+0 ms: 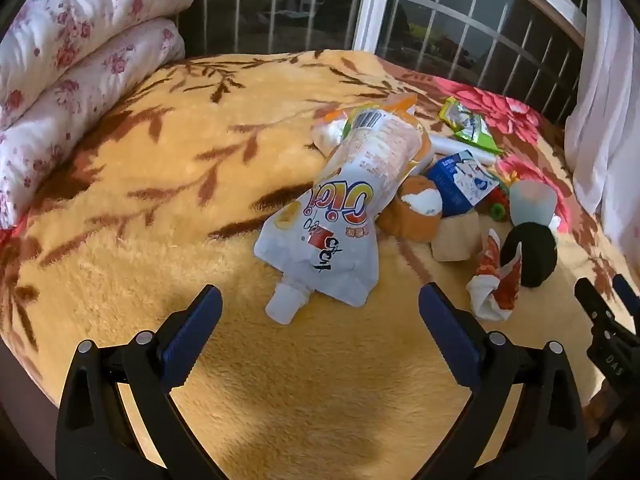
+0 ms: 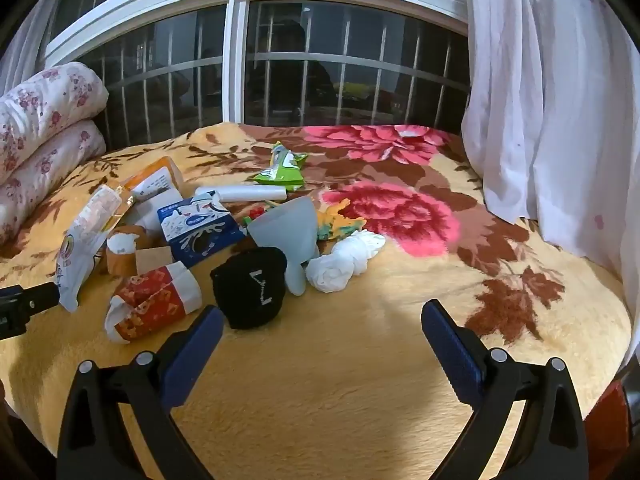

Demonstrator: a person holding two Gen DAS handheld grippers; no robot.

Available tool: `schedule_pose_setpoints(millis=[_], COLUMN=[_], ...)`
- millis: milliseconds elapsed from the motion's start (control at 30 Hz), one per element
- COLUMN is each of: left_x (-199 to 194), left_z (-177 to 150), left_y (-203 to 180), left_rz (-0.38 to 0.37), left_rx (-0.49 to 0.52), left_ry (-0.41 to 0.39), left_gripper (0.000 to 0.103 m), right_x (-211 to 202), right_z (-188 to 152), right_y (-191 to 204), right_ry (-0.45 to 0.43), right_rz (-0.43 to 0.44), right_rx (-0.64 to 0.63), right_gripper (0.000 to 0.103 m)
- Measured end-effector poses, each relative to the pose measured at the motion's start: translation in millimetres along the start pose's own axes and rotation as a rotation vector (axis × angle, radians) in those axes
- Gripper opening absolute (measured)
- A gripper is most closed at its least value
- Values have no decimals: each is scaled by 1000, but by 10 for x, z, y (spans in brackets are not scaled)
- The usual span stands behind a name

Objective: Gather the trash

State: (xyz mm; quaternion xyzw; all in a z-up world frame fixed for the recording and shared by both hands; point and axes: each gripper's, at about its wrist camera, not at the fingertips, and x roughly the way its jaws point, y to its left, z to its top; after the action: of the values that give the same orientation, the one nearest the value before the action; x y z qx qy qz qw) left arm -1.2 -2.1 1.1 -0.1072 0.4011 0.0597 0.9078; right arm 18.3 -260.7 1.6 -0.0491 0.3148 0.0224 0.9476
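A pile of trash lies on the yellow flowered blanket (image 1: 160,240). A white spouted drink pouch (image 1: 340,216) lies just ahead of my open, empty left gripper (image 1: 320,308); it also shows in the right wrist view (image 2: 80,240). A crushed red paper cup (image 2: 154,304), a black sock (image 2: 252,288), a blue milk carton (image 2: 200,228), a grey funnel (image 2: 288,228), a white crumpled tissue (image 2: 344,260) and a green wrapper (image 2: 282,168) lie ahead of my open, empty right gripper (image 2: 320,320).
Folded floral quilts (image 1: 72,60) are stacked at the left. A barred window (image 2: 280,60) runs behind the bed and a white curtain (image 2: 552,100) hangs at the right. A brown plush toy (image 1: 416,212) and a tan block (image 1: 456,240) sit in the pile.
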Motion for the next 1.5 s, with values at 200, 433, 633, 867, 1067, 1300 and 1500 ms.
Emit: schedule_pose_setpoints(millis=[200, 433, 633, 867, 1067, 1300, 1500], left_x=[34, 4, 2, -3, 6, 9, 9], left_z=[-51, -22, -23, -42, -55, -54, -55], left_y=[-108, -127, -117, -154, -172, -161, -166], left_rz=[43, 44, 54, 70, 73, 72, 74], left_rx=[55, 50, 52, 84, 90, 91, 91], left_ry=[1, -7, -9, -19, -17, -17, -17], left_gripper=[96, 96, 96, 96, 96, 96, 96], right_x=[-5, 22, 4, 16, 27, 29, 29], right_z=[1, -44, -21, -27, -32, -37, -37], right_y=[-47, 103, 54, 54, 65, 67, 67], right_ry=[13, 7, 23, 33, 37, 37, 35], right_rz=[7, 19, 60, 75, 86, 82, 81], right_rx=[7, -4, 5, 10, 6, 1, 1], right_gripper=[98, 98, 98, 98, 98, 98, 98])
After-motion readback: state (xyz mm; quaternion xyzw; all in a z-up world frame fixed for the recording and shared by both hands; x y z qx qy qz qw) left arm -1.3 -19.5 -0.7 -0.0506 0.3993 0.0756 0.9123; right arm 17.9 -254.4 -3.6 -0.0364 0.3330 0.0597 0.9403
